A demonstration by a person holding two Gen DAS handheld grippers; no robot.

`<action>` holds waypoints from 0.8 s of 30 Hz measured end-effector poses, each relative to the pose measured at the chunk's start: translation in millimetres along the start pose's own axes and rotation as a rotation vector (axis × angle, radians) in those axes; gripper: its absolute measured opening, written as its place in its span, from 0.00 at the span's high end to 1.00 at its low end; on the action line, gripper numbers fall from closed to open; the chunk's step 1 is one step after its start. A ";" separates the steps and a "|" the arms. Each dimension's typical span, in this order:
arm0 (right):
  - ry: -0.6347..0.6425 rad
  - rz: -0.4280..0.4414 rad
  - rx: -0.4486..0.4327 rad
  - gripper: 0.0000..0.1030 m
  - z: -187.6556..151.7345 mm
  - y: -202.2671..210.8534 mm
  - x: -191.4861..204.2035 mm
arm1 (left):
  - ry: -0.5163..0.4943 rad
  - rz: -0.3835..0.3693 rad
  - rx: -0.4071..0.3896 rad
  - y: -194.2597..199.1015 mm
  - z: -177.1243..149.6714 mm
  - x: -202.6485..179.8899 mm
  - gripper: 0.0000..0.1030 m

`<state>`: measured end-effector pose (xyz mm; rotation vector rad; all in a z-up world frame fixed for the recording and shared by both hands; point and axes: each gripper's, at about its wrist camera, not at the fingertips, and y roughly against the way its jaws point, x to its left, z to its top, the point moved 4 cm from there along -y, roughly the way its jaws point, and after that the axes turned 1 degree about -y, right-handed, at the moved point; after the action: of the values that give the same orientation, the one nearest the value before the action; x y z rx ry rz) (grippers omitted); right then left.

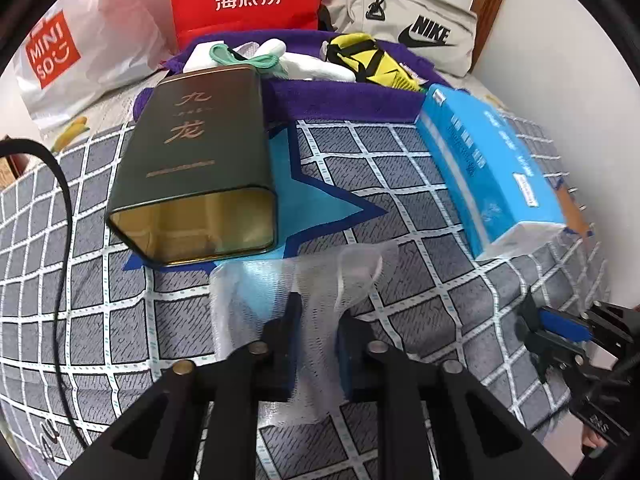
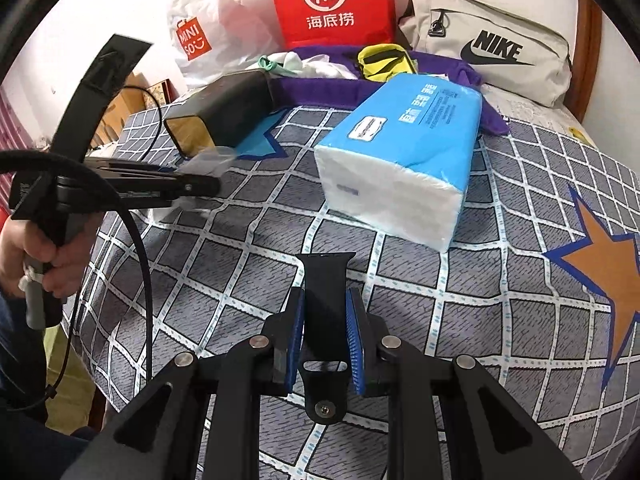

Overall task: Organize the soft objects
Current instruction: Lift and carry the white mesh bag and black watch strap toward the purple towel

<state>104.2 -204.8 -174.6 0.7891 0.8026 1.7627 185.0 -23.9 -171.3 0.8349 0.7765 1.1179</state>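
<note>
gripping both soft pieces over the checked bedspread

you have the left gripper (image 1: 316, 320) clamped on a sheer, translucent piece of film or mesh (image 1: 304, 280), which hangs in folds between its blue pads just in front of the tin's open mouth. your right gripper (image 2: 326, 312) is closed on a black strap (image 2: 325, 280) that stands upright between its ribbed blue pads, its far end flaring above the fingertips.

around you on the checked bedspread (image 2: 500, 280): a dark green tin (image 1: 200, 168) lies on its side with its gold-lined mouth towards you, resting partly on a blue star printed on the cloth. gold chinese characters run down its face; the smaller line under them is too blurred to read. a blue tissue pack (image 2: 400, 152) lies towards the middle, its white end facing you, its print too small to read. an orange star shows near the right edge.

along the far edge, a purple towel (image 1: 340, 100) carries white cloths with a green cord (image 1: 240, 56) and a yellow-and-black pouch (image 1: 368, 60). behind it stand a red bag (image 2: 332, 4) marked "hi" above chinese characters, a white plastic bag (image 1: 80, 52) reading "miniso", and a beige "nike" bag (image 2: 492, 48). a black cable (image 1: 60, 220) trails over the left edge.
</note>
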 end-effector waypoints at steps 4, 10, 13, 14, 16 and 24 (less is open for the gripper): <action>-0.003 0.003 -0.007 0.80 3.8 2.6 0.6 | 0.010 -0.024 -0.014 11.5 -4.0 5.8 0.89; 0.008 0.024 -0.010 0.80 8.1 5.5 5.8 | 0.004 -0.030 -0.043 29.9 -4.1 7.2 0.89; 0.004 0.028 -0.012 0.80 10.4 6.4 5.9 | 0.007 -0.023 -0.052 32.2 0.4 6.9 0.89; 0.007 0.026 -0.010 0.80 10.9 6.8 6.6 | 0.007 -0.022 -0.054 33.4 0.8 7.4 0.89; 0.012 0.024 -0.013 0.80 12.4 8.8 7.8 | 0.012 -0.020 -0.062 34.5 2.6 8.3 0.89; 0.035 0.029 -0.035 0.80 24.5 22.3 12.7 | 0.011 -0.032 -0.083 44.9 5.2 6.7 0.89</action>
<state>109.0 -195.1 -140.8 0.7521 0.7849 1.8153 171.4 -8.6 -130.4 0.7455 0.7452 1.1195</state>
